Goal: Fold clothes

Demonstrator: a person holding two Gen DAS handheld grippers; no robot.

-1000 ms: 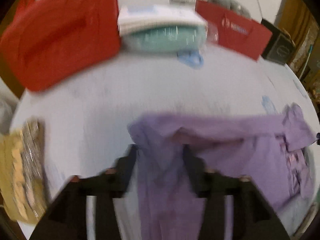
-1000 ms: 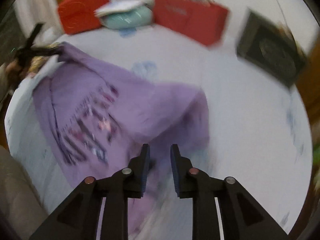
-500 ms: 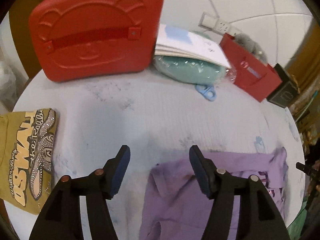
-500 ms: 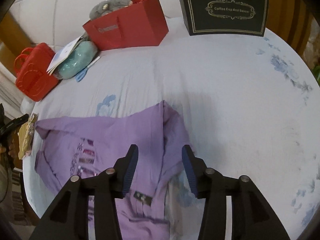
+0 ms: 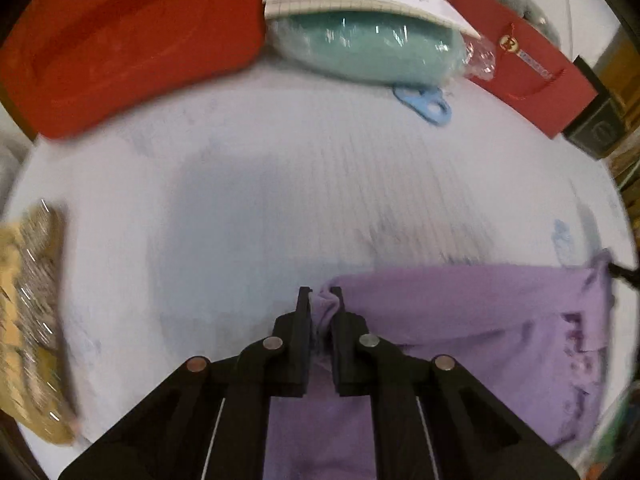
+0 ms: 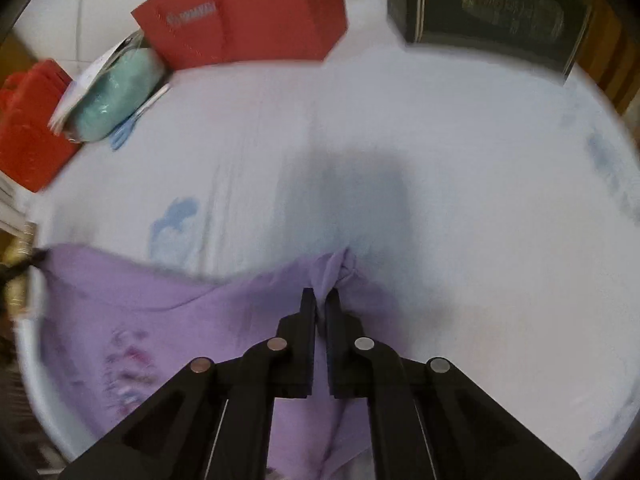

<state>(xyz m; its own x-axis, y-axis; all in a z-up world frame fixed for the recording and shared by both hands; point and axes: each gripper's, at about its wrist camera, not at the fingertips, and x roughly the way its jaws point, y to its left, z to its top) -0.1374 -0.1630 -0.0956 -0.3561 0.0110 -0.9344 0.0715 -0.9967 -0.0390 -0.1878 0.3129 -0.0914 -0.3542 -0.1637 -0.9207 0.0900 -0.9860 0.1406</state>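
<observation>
Both hand-held grippers pinch the purple shirt's far edge: the left hand-held gripper (image 5: 321,300) at one corner, the right hand-held gripper (image 6: 321,304) at the other. The shirt (image 5: 480,320) lies at 6 o'clock on the table (image 5: 280,184), spread and unfolded; a folded yellow garment (image 5: 28,320) sits at 9 o'clock.

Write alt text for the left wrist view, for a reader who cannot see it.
Black left tongs pinch a bunched corner of a purple garment spread on a white tablecloth. Behind stand a red case, a teal bundle under paper, and a red bag; a yellow garment lies left.
</observation>
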